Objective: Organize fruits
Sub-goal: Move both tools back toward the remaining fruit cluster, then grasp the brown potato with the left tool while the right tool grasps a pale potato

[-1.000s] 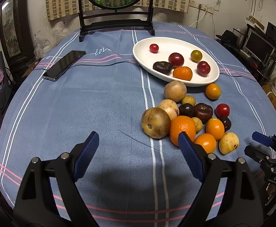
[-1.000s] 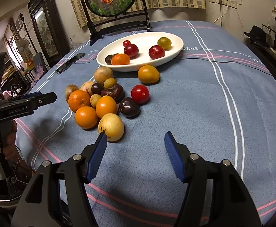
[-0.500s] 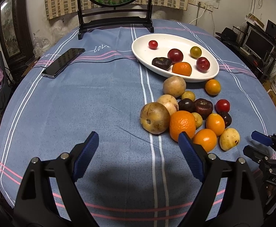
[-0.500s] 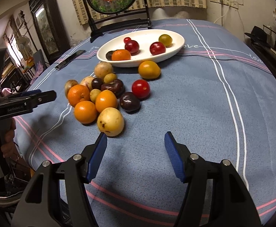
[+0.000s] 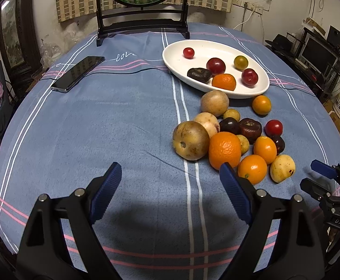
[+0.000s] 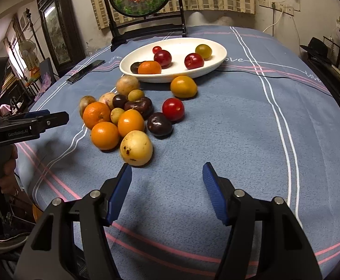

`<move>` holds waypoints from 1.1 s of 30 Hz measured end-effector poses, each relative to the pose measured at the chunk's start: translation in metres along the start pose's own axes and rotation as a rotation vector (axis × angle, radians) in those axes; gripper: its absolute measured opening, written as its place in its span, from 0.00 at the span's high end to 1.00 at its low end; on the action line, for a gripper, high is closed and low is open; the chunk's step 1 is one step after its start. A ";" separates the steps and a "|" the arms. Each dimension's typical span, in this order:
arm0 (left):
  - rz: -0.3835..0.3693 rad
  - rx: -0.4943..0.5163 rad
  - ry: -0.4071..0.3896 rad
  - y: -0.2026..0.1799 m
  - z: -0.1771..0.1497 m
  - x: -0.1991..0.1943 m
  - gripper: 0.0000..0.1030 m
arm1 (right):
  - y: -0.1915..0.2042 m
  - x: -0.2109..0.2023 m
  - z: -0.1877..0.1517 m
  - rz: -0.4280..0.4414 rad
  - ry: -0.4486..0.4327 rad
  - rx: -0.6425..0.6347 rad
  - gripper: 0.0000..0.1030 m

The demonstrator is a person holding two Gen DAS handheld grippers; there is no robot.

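A white oval plate (image 5: 261, 88) (image 6: 219, 58) at the back holds several fruits, among them an orange (image 5: 224, 82) and red plums. A pile of loose fruit lies on the blue cloth in front of it: a large orange (image 5: 224, 149) (image 6: 96, 114), a brown round fruit (image 5: 190, 140), a yellow spotted fruit (image 5: 282, 168) (image 6: 136, 148), a red tomato (image 6: 173, 109). My left gripper (image 5: 170, 187) is open and empty, just short of the pile's left side. My right gripper (image 6: 166, 190) is open and empty, just in front of the yellow spotted fruit.
A black phone (image 5: 78, 73) lies on the cloth at the left. A dark wooden stand with a round fish picture (image 5: 143, 25) stands at the table's far edge. Shelves and monitors are off the table to the right.
Both grippers have moved a little closer to the fruit pile; the fruits appear slightly nearer. Both stay open and empty. No fruit has moved.
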State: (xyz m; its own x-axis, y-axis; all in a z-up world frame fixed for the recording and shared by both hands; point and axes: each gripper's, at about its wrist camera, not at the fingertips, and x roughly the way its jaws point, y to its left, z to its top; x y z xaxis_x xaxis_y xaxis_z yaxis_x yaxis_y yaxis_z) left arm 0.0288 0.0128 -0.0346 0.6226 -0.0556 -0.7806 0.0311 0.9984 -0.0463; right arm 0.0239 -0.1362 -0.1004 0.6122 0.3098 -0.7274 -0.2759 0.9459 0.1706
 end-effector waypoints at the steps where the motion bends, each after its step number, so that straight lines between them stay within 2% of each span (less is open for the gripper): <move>1: -0.002 -0.001 0.001 0.001 -0.001 0.001 0.15 | 0.001 0.000 -0.001 0.002 0.002 -0.004 0.38; 14: -0.017 -0.007 0.014 0.006 -0.005 0.014 0.14 | 0.023 0.026 0.002 0.025 0.062 -0.099 0.38; 20: -0.010 -0.007 0.036 0.011 -0.003 0.025 0.14 | 0.037 0.046 0.015 -0.002 0.083 -0.138 0.39; 21: -0.009 -0.007 0.041 0.011 -0.002 0.027 0.14 | 0.039 0.047 0.017 -0.005 0.082 -0.140 0.42; 25: 0.001 0.009 0.076 0.009 0.001 0.041 0.14 | 0.040 0.054 0.025 -0.016 0.074 -0.158 0.63; 33: 0.015 0.033 0.099 0.007 0.010 0.058 0.14 | 0.032 0.051 0.026 0.024 0.057 -0.132 0.63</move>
State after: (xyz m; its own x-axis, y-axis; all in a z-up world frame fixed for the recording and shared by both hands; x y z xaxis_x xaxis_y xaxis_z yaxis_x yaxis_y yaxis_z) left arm 0.0727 0.0165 -0.0736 0.5433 -0.0391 -0.8386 0.0491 0.9987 -0.0148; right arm 0.0650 -0.0881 -0.1148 0.5625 0.3225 -0.7613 -0.3875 0.9162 0.1018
